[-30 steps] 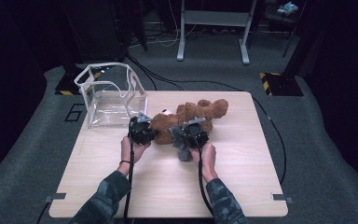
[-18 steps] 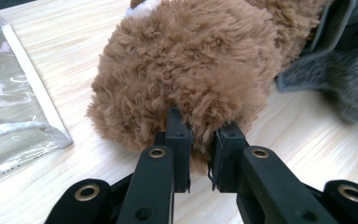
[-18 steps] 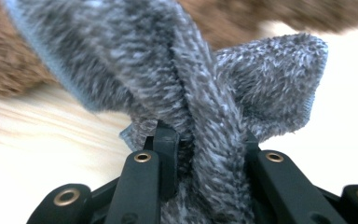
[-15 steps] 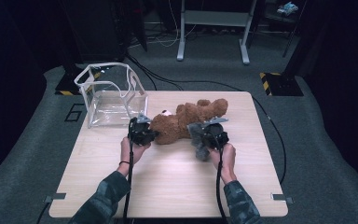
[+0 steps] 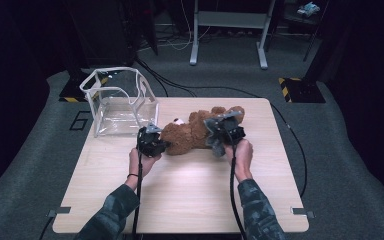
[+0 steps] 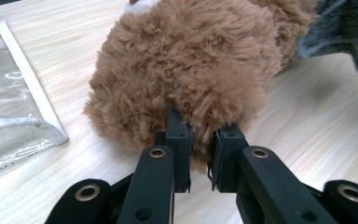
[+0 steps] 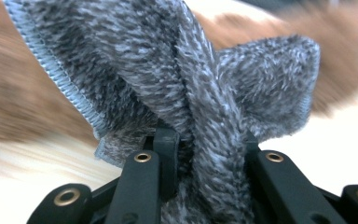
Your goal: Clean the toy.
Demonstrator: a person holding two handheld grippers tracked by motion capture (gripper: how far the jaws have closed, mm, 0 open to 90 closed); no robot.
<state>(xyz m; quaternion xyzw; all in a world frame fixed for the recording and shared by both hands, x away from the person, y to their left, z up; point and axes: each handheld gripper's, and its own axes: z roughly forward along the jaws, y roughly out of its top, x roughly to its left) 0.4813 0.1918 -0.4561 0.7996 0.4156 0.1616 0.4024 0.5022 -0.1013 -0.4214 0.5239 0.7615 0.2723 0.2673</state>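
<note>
right gripper (image 5: 219, 141) lifted grey cloth (image 7: 186, 84), clamped.

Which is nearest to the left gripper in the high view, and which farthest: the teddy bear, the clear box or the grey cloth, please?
From the left gripper:
1. Teddy bear, pinched in its jaws, just right.
2. Clear box, behind and left.
3. Grey cloth, farthest right, in the right gripper.

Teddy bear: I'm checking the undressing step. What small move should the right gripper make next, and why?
Probably keep drawing the grey garment away from the teddy bear. The right gripper is clamped on a fold of it, while the left gripper pinches the bear's fur, anchoring it on the table.
</note>
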